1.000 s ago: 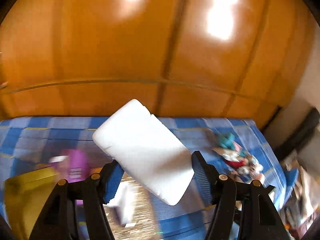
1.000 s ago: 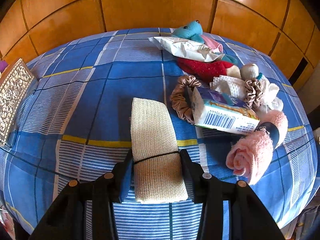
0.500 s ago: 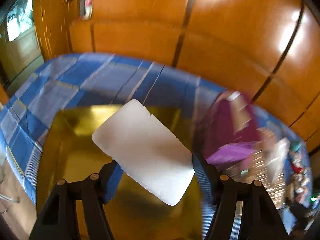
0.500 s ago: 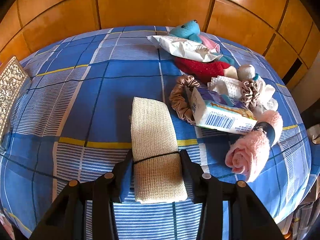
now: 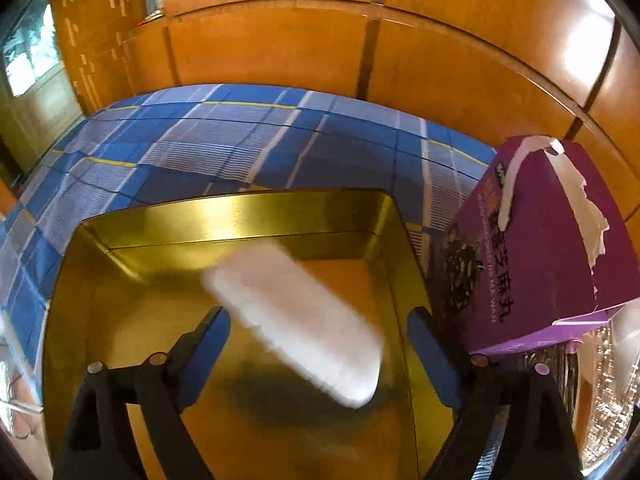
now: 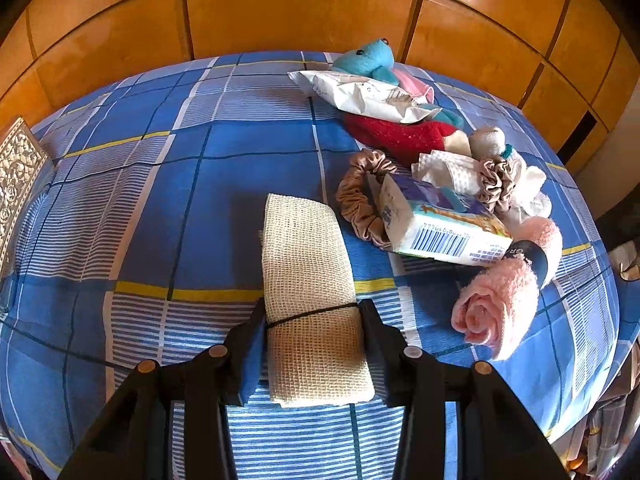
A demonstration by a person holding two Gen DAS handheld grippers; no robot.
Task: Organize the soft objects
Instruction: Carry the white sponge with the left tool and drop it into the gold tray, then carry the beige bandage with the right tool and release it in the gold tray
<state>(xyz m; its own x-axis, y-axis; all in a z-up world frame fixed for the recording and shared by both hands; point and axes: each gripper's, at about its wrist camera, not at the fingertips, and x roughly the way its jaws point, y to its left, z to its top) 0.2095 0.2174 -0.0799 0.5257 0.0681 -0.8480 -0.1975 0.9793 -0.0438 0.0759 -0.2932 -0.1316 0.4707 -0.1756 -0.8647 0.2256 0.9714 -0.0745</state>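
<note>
Left hand-held gripper (image 5: 318, 354): jaws opening, now standing wide. The white soft pad (image 5: 296, 320) lies blurred between them, clear of both blue pads, over the inside of the gold tin (image 5: 240, 216). Whether the pad already rests on the tin floor cannot be told. A purple carton (image 5: 540, 248) stands just beside the tin's right wall. Both sit on the blue checked cloth (image 5: 240, 144).

Right hand-held gripper (image 6: 312, 344): jaws partly closed, both pads pressing the sides of a folded beige mesh cloth (image 6: 308, 256), which has a thin black band round it and lies on the checked cloth. To its right lies a group of items: a brown scrunchie (image 6: 356, 204), a small tissue pack (image 6: 436, 228), a rolled pink towel (image 6: 500, 296), a red soft item (image 6: 396, 136), a white wrapper (image 6: 360, 96) and a blue plush toy (image 6: 364, 60).
</note>
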